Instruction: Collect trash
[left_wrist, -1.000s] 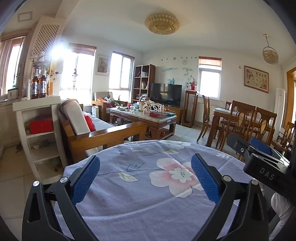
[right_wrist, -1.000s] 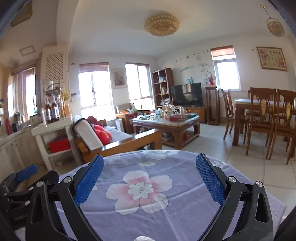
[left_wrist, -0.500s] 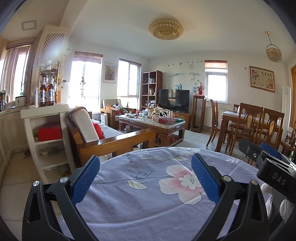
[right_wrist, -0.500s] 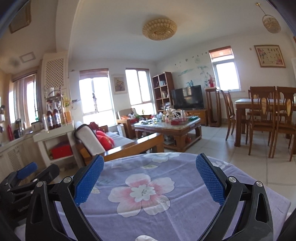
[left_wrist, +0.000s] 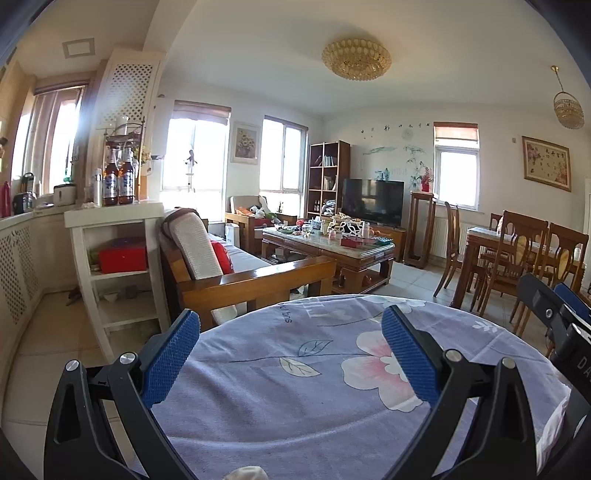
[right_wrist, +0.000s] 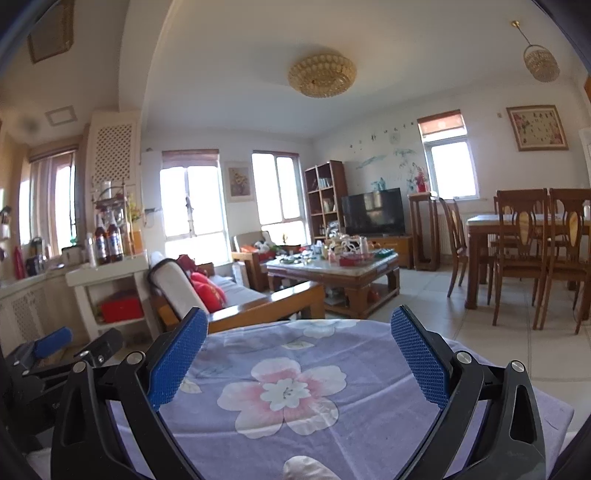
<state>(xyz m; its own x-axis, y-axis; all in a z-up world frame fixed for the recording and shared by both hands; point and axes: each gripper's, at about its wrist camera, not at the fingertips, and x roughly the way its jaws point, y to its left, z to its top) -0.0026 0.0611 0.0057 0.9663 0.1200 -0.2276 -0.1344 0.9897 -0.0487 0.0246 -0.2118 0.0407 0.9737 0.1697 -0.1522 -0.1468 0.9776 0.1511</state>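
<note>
1. The left hand-held gripper (left_wrist: 290, 354) is held above a worktop (left_wrist: 295, 413) covered with a lilac floral cloth; its blue pads (left_wrist: 170, 356) are spread wide apart and nothing is gripped between them.
2. The right hand-held gripper (right_wrist: 298, 356) is held over the same cloth, jaws likewise wide apart and empty.
3. Each gripper is seen at the edge of the other's view: the right one at the right edge of the left view, the left one at the lower left of the right view.
4. A pale crumpled scrap (right_wrist: 306, 468) is seen on the cloth at the bottom edge of the right view, nearer the camera than the pads; a similar scrap (left_wrist: 245, 473) is cut off at the bottom of the left view. Whether it is trash, and whether both views show the same piece, cannot be told.
5. Beyond the worktop a wooden sofa (left_wrist: 255, 280) with a red cushion is seen, and behind it a cluttered coffee table (left_wrist: 328, 247).
6. A white shelf (left_wrist: 114, 218) with two bottles (left_wrist: 118, 177) on top stands to the left of the sofa.
7. A dining table (right_wrist: 524, 221) with chairs stands at the right.
</note>
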